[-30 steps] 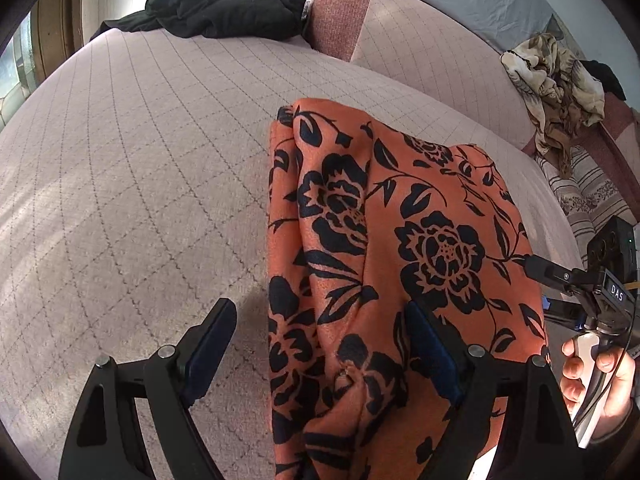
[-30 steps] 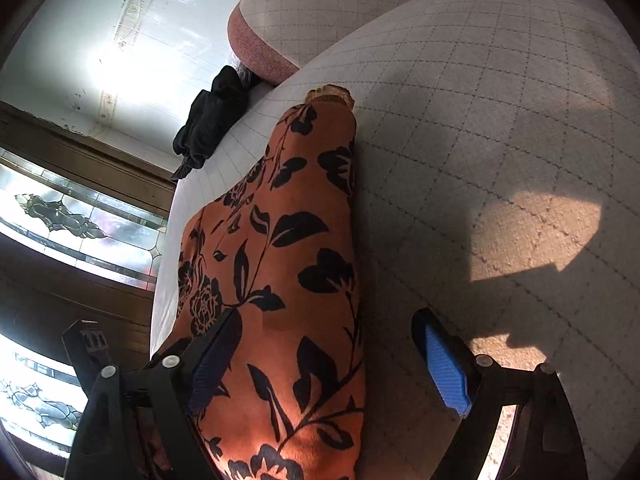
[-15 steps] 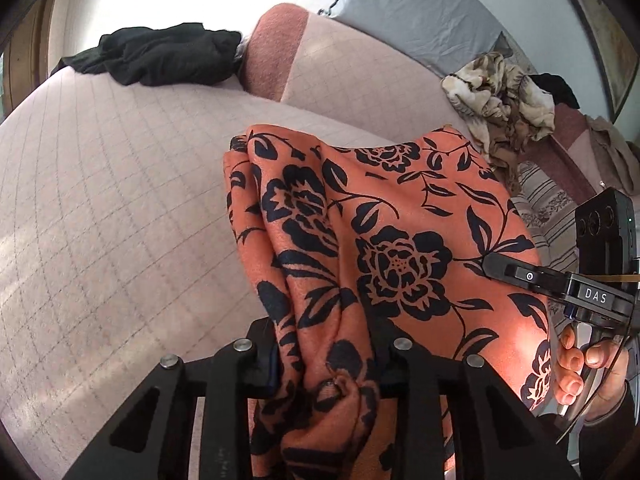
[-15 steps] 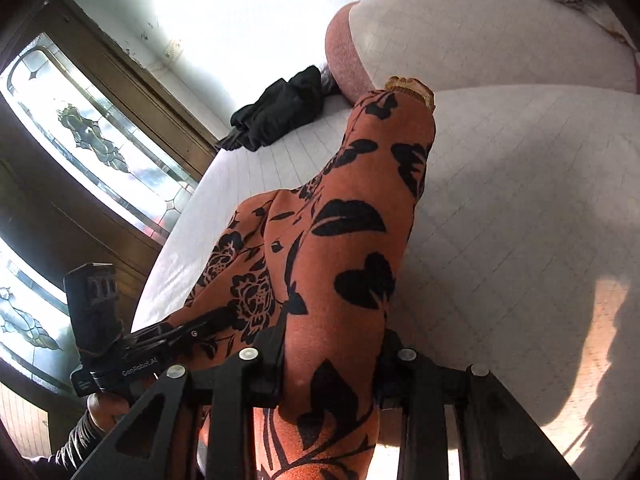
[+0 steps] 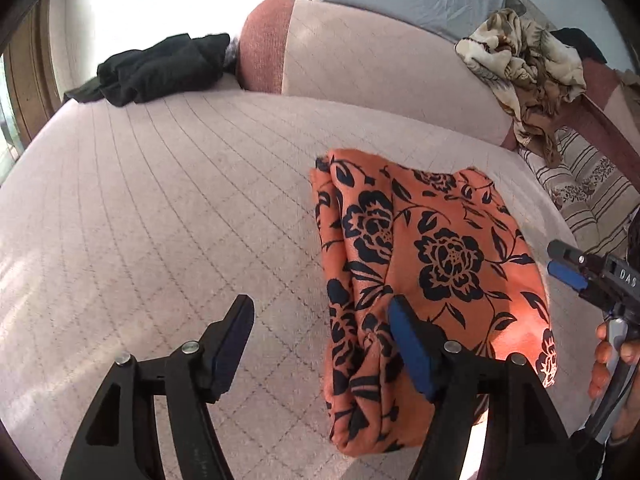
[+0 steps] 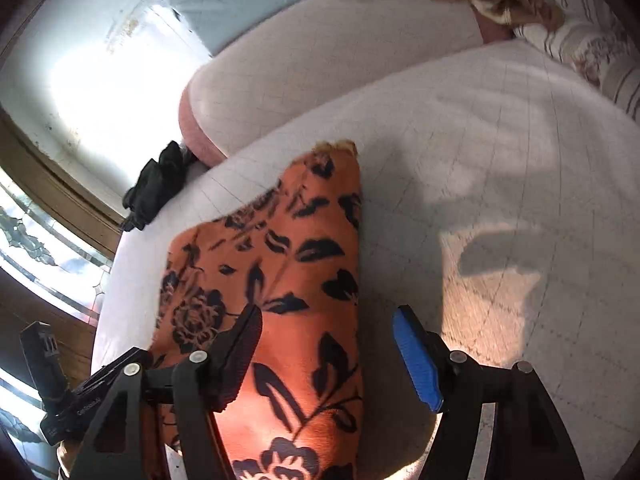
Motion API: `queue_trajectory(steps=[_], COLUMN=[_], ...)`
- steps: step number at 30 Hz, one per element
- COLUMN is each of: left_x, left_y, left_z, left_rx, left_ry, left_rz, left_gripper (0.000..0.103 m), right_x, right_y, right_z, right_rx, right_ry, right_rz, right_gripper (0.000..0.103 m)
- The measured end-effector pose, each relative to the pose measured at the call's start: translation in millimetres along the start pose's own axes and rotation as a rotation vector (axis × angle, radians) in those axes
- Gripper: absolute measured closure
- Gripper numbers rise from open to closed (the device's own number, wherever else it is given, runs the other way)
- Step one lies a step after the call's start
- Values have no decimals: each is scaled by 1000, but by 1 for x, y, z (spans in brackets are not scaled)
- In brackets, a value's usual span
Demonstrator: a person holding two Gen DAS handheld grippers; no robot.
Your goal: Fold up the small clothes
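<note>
An orange cloth with black flowers (image 5: 424, 248) lies folded on the pink quilted bed cover (image 5: 160, 220). My left gripper (image 5: 320, 336) hovers over the cloth's near left corner. Its jaws are opening, and the folded edge lies loose between them with neither pad pressing on it. In the right wrist view the same cloth (image 6: 288, 264) runs away from me. The right gripper (image 6: 328, 348) straddles its right edge, jaws also opening and pads off the fabric. From the left wrist view, the right gripper (image 5: 568, 268) shows at the far right, held by a hand (image 5: 608, 356).
A black garment (image 5: 160, 68) lies at the far left of the bed beside a pink bolster (image 5: 360, 52). A beige patterned heap (image 5: 524, 64) and a striped pillow (image 5: 592, 196) sit at the far right. A glazed wooden window (image 6: 48, 248) stands left of the bed.
Half a second ago both grippers were shut on the cloth's near edge and held it raised. Both have now let go, and the cloth lies flatter on the bed. The right gripper has moved.
</note>
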State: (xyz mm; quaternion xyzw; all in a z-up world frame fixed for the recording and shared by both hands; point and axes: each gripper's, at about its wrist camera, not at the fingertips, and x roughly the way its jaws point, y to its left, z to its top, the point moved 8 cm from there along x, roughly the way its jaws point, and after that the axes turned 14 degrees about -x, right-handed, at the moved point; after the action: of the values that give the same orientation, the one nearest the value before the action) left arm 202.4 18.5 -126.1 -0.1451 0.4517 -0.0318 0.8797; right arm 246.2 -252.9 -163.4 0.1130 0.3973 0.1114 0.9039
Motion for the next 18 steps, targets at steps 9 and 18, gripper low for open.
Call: queue_trajectory(steps=[9, 18], left_x=[27, -58], left_y=[12, 30], left_z=[-28, -18], left_rx=[5, 36], left_ry=[95, -43], left_rz=[47, 102], left_gripper=[28, 20], right_x=[72, -51], right_y=[50, 108], right_z=[12, -13], right_rx=[15, -197], right_ry=[106, -47], right_rz=[180, 11], right_gripper=[17, 17])
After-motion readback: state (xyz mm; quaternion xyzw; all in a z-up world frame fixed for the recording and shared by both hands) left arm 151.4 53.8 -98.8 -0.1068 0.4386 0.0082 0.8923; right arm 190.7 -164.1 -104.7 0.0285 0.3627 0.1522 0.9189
